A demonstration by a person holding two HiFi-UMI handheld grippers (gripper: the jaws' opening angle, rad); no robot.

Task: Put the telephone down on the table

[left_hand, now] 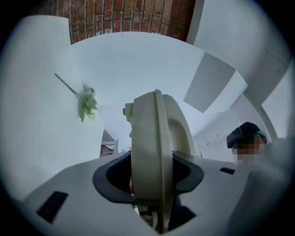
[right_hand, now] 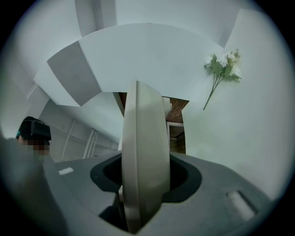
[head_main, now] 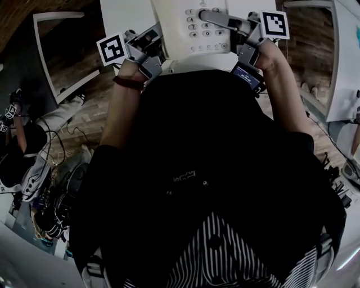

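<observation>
A cream telephone [head_main: 194,28] with a keypad and its handset on the cradle is held at chest height over a white table [head_main: 126,17] at the top of the head view. My left gripper [head_main: 152,53] grips its left side and my right gripper [head_main: 243,42] its right side. In the left gripper view the telephone's edge [left_hand: 154,147] stands upright, clamped between the jaws. The right gripper view shows the same: the telephone's edge [right_hand: 143,152] fills the gap between the jaws. Both grippers are shut on it.
A green sprig with pale flowers [left_hand: 86,103] [right_hand: 223,67] lies on a white surface. Another white table [head_main: 344,62] stands at the right, and a white frame [head_main: 56,50] at the left over brick-patterned floor. A second person [head_main: 22,146] and cables [head_main: 62,185] are at the lower left.
</observation>
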